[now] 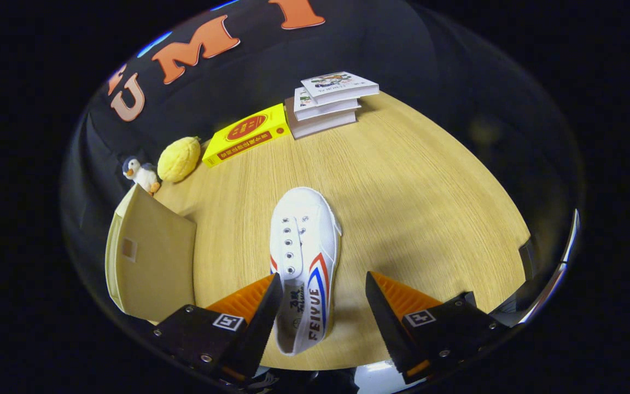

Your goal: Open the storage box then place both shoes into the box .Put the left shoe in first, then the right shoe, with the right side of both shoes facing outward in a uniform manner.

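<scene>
A white canvas sneaker [305, 262] with red and blue stripes on its side lies in the lower middle of the frame, on the light wood-grain surface [402, 180], its toe pointing away toward the upper part of the frame and its heel end down between the fingers of the tool [323, 303]. The shoe has empty eyelets and dark lettering along its heel side. The tool's two fingers stand apart, spread wide; the left one lies against or just beside the shoe's heel part, though contact cannot be told for certain, while the right finger is clear of the shoe with bare wood between them. So the tool is open and grips nothing. To the left of the shoe, at the lower left of the frame, sits the beige storage box [151, 262], its broad face bearing a small square patch; whether it is open cannot be told from here. Above the box, at the left edge of the surface, stands a small penguin toy [141, 174], and just beside it to the right lies a yellow, bumpy, lemon-like object [179, 159]. Further toward the upper middle a yellow book [246, 134] with a red oval on its cover lies flat, and right of it, at the far edge of the surface, rests a stack of three books [328, 104] with pale covers.
</scene>
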`<state>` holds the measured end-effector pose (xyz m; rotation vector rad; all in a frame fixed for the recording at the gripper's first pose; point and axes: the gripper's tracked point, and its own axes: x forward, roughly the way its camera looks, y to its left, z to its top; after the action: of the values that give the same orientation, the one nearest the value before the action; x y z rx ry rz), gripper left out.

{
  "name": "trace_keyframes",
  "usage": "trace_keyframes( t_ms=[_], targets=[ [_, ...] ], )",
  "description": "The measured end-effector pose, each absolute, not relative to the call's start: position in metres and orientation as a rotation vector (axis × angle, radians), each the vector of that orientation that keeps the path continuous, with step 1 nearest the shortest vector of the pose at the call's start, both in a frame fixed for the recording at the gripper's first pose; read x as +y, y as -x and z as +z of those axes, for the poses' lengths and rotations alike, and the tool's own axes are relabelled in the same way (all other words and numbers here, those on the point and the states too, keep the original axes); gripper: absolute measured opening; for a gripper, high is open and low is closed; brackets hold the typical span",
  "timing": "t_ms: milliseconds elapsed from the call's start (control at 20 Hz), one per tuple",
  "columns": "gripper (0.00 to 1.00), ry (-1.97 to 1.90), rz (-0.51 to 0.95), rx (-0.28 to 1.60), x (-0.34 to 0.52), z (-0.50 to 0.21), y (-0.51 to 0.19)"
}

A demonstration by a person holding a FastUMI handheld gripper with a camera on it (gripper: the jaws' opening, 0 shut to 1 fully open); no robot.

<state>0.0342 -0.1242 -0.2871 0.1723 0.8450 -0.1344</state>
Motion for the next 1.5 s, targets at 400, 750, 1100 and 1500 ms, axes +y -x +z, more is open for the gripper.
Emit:
trace_keyframes(
  t_ms=[400,750,1100,1500],
  targets=[
    [0.49,-0.202,-0.044,0.906,-0.11,-0.321,-0.044],
    [0.04,-0.409,-0.034,0.838,-0.119,-0.32,-0.047],
    [0.0,-0.473,0.0,0.704,-0.104,-0.252,-0.051],
    [0.0,-0.451,0.065,0.583,-0.001,-0.144,-0.048]
  ],
)
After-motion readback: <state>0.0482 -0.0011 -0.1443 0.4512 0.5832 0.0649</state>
